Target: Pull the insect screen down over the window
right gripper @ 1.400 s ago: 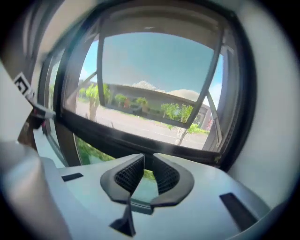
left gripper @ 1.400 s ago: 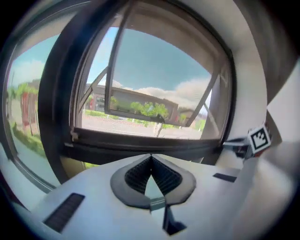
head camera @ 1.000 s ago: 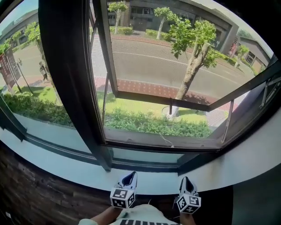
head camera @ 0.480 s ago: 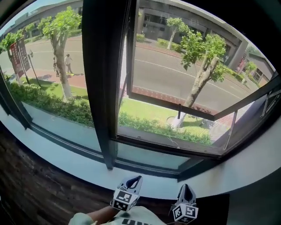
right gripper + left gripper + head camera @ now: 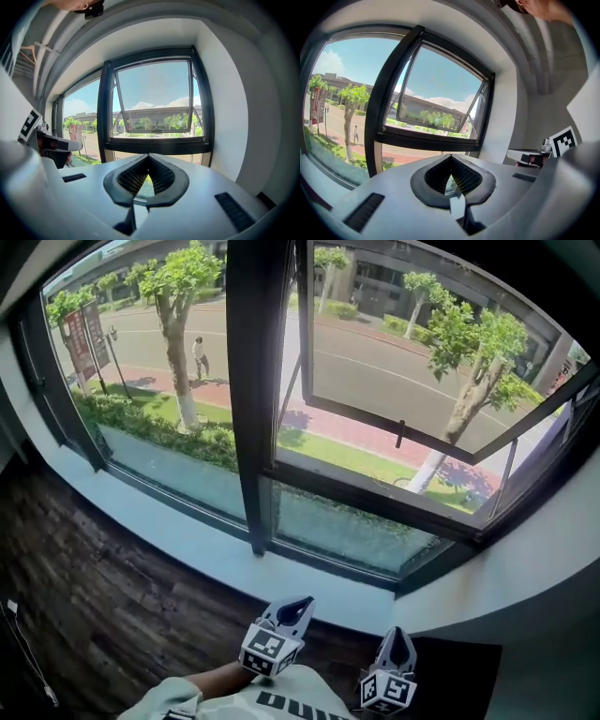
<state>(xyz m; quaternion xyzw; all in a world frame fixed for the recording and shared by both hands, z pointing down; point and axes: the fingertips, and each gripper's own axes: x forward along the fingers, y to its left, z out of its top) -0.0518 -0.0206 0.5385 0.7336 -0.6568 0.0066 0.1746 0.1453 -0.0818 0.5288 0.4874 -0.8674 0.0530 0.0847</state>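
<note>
Left gripper [image 5: 298, 604] and right gripper [image 5: 397, 637] held low side by side near the person's body, both pointed forward, jaws of each closed together with nothing between them

Headcount at the window
2 grippers (left gripper [image 5: 298, 603] 6 o'clock, right gripper [image 5: 396, 637] 5), 1 open sash [image 5: 375, 424] at 2, 2 near trees [image 5: 178, 282] [image 5: 480, 345], 1 person [image 5: 200, 357] at 11, 1 sign [image 5: 79, 339].
</note>
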